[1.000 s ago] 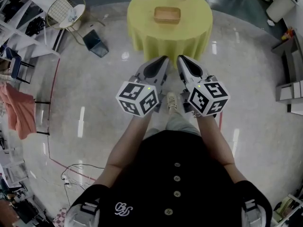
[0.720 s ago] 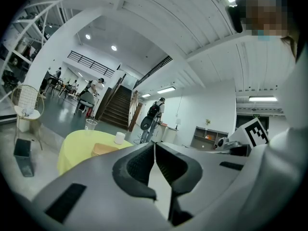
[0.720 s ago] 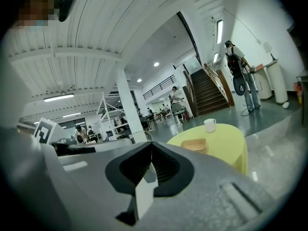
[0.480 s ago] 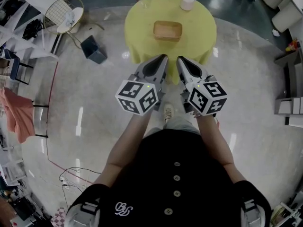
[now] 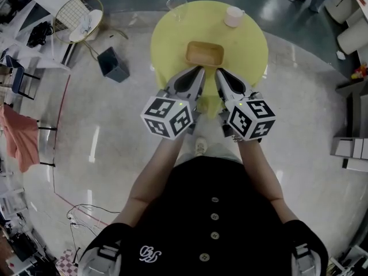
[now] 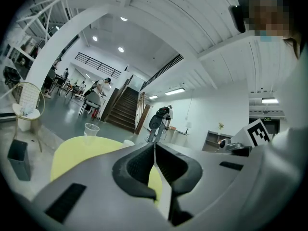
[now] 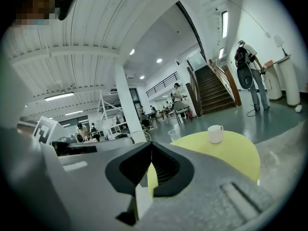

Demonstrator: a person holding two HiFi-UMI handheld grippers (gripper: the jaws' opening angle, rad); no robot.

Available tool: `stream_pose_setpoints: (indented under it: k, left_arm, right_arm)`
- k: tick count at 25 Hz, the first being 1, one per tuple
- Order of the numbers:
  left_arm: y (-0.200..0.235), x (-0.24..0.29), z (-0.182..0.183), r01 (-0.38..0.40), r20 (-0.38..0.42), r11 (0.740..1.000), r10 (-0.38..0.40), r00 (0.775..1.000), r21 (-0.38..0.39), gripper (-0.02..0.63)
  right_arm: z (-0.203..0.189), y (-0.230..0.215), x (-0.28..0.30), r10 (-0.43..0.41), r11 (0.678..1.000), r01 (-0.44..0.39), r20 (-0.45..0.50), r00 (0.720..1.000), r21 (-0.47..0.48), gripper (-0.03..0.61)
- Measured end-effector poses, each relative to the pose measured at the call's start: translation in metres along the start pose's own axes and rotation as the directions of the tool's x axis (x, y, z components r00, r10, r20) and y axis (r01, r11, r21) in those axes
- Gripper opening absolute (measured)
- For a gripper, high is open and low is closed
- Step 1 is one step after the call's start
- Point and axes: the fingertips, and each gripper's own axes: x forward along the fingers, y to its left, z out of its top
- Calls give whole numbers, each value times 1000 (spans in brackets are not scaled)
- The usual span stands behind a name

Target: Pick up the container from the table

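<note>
Left claw (image 5: pixel 198 69) and right claw (image 5: pixel 219 71) hover closed, empty, near the container (image 5: pixel 204 54).

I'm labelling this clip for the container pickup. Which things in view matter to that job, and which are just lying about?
Belongs to the job:
- wooden container
- yellow table it sits on
- left claw and right claw, both shut and empty

Just lying about:
- clear cup
- white mug
- dark box on the floor
</note>
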Motion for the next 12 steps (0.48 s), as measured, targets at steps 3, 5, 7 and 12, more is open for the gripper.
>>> stream_pose_setpoints:
  k: [3, 5, 7, 12]
  left_arm:
    - [8, 11, 1, -12, -1, 1000, 12, 1000, -6, 20]
    - [10, 15, 2, -18, 3, 1000, 18, 1000, -11, 20]
    - [11, 17, 0, -24, 0, 1000, 24, 1000, -15, 20]
    - [14, 20, -7, -24, -27, 999, 23, 999, -37, 20]
  right_arm:
    - [2, -10, 10, -2, 1000, 2, -8, 1000, 2, 3]
    - [2, -15, 12, -6, 1000, 6, -11, 1000, 5, 3]
    - [1, -19, 13, -9, 1000, 9, -15, 1000, 12, 3]
    - [-6, -20, 17, -15, 999, 16, -31, 999, 34, 3]
